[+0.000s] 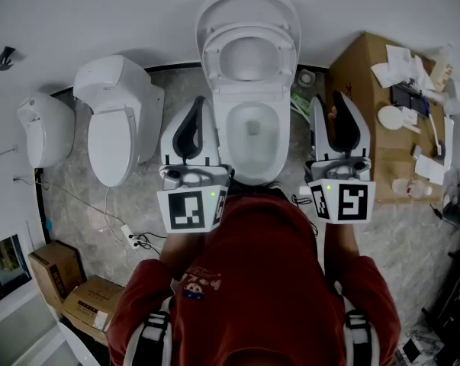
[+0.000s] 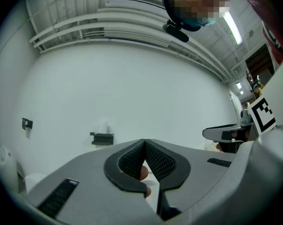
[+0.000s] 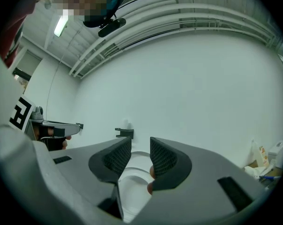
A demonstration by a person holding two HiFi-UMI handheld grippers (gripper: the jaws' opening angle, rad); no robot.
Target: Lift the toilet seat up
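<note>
**Seat already up, both grippers held off the bowl**

The toilet seat (image 1: 212,56) stands raised, leaning back on the open lid (image 1: 249,4), which rests against the white wall (image 1: 100,14). Below it the bowl (image 1: 252,139) lies open, straight ahead of the person in the red top (image 1: 260,280).

The left gripper (image 1: 201,101) hangs beside the bowl's left flank. Its ribbed pads (image 2: 132,161) meet at the tips and nothing sits between them. The right gripper (image 1: 329,97) hangs beside the bowl's right flank. Its pads (image 3: 162,158) stand partly apart, and the gap frames only the white seat farther off; the jaws grip nothing. Neither tool touches the seat.

The room around the bowl is tight. A second toilet (image 1: 115,139), lid down, stands near the left gripper, with a rounded white unit (image 1: 45,128) beyond it on the wall. A cardboard box (image 1: 359,75) strewn with papers sits just beside the right gripper. A power strip (image 1: 130,236) and its cable trail over the stone-patterned floor (image 1: 69,204), and more cartons (image 1: 54,269) are stacked at the lower left. A small black bracket (image 2: 102,138) is fixed to the wall behind.
</note>
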